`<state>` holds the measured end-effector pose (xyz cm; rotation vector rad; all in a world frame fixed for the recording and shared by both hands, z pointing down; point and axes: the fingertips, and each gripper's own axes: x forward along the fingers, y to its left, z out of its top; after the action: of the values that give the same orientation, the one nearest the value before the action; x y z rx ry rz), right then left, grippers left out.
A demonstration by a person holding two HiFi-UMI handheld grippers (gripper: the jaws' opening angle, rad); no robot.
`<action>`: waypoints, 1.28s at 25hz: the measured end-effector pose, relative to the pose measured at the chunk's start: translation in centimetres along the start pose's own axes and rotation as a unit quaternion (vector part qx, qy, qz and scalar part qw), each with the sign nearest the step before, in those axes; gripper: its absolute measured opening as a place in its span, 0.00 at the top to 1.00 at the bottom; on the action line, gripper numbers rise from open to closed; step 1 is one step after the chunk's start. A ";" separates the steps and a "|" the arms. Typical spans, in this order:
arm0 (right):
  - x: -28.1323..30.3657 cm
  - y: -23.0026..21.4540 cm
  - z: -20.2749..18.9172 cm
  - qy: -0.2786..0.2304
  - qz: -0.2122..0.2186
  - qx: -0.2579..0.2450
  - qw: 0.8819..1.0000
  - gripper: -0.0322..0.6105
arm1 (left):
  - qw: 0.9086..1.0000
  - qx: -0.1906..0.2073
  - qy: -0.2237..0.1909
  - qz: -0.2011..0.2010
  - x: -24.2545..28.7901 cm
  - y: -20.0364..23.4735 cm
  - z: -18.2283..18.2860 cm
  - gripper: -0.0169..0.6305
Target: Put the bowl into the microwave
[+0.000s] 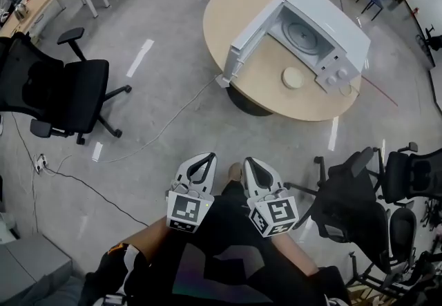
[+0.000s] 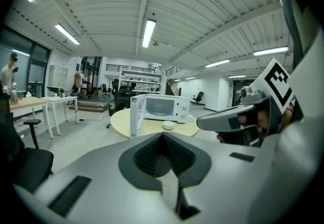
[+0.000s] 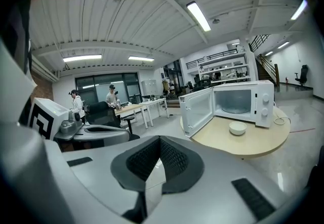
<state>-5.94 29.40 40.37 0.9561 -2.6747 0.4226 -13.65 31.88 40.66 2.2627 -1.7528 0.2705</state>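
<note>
A: We hold the left gripper [image 1: 199, 168] and right gripper [image 1: 254, 170] with jaws pressed together, empty. The bowl [image 1: 293, 77] sits just in front of the open microwave [image 1: 324, 32].
B: Risk: we clip its door [image 1: 245, 39] going in.

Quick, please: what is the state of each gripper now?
Left gripper: closed, holding nothing.
Right gripper: closed, holding nothing.

The microwave [image 1: 324, 25] is white, the bowl [image 1: 293, 77] cream, the table [image 1: 219, 18] tan, the office chair [image 1: 69, 90] black, the floor [image 1: 166, 139] grey.
</note>
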 end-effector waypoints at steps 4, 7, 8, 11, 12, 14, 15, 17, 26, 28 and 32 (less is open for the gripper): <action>0.7 -1.3 0.6 -0.001 0.001 0.004 1.000 0.93 | 1.000 0.005 0.005 0.003 1.4 0.2 0.5 0.90; 1.1 -2.2 1.0 -0.002 0.000 0.009 1.000 0.93 | 1.000 0.012 0.011 0.002 2.4 0.3 0.9 0.90; 1.3 -2.5 1.2 -0.003 0.000 0.011 1.000 0.93 | 1.000 0.016 0.012 0.001 2.7 0.3 1.0 0.90; 1.9 -3.2 1.6 -0.005 0.002 0.015 1.000 0.93 | 1.000 0.020 0.014 0.004 3.5 0.5 1.6 0.90; 2.1 -3.5 1.8 -0.006 0.004 0.017 1.000 0.93 | 1.000 0.024 0.017 0.006 3.9 0.6 1.7 0.90; 2.6 -4.3 2.1 -0.007 0.008 0.018 1.000 0.93 | 1.000 0.020 0.014 0.008 4.7 0.7 2.0 0.90; 2.8 -4.6 2.3 -0.007 0.010 0.019 1.000 0.93 | 1.000 0.015 0.012 0.009 5.1 0.6 2.1 0.90; 3.1 -5.3 2.5 -0.007 0.013 0.021 1.000 0.93 | 1.000 0.013 0.011 0.012 5.9 0.6 2.4 0.90; 3.9 -9.1 3.9 -0.019 0.026 0.039 0.999 0.93 | 0.999 0.029 0.021 0.024 9.1 -0.1 3.7 0.90; 3.9 -10.1 4.1 -0.020 0.029 0.043 0.998 0.93 | 0.999 0.032 0.024 0.026 9.9 -0.5 3.9 0.90; 3.8 -12.0 4.5 -0.022 0.034 0.049 0.998 0.93 | 0.999 0.035 0.026 0.029 11.6 -1.4 4.6 0.90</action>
<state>-1.72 16.75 39.75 0.9131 -2.7553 0.5573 -9.45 20.09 39.69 2.2336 -1.8100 0.4052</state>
